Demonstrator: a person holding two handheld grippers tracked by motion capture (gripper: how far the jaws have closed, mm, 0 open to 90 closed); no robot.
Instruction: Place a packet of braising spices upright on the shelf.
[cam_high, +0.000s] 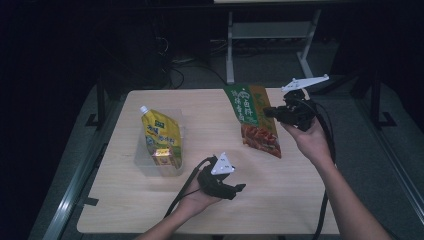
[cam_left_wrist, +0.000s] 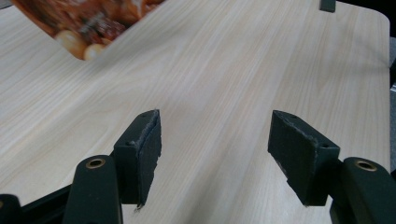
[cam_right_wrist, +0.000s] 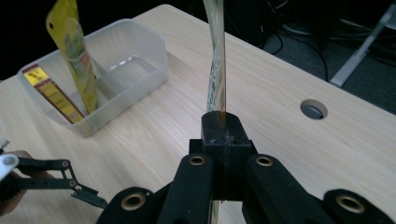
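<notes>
A green and red snack bag (cam_high: 255, 120) hangs tilted over the right half of the wooden table (cam_high: 280, 200). My right gripper (cam_high: 268, 113) is shut on the bag's right edge. The right gripper view shows the bag (cam_right_wrist: 215, 70) edge-on, rising from the shut jaws of my right gripper (cam_right_wrist: 222, 126). My left gripper (cam_high: 239, 190) hovers near the table's front middle, open and holding nothing. In the left gripper view, the left gripper (cam_left_wrist: 215, 140) has bare table between its pads, and the bag's lower corner (cam_left_wrist: 88, 23) shows at the top left.
A clear plastic container (cam_high: 141, 150) stands on the left of the table. It holds a yellow spouted pouch (cam_high: 159, 132) and a small yellow box (cam_high: 166, 157). A round cable hole (cam_right_wrist: 312, 109) sits in the tabletop. A white desk frame (cam_high: 270, 30) stands beyond the table.
</notes>
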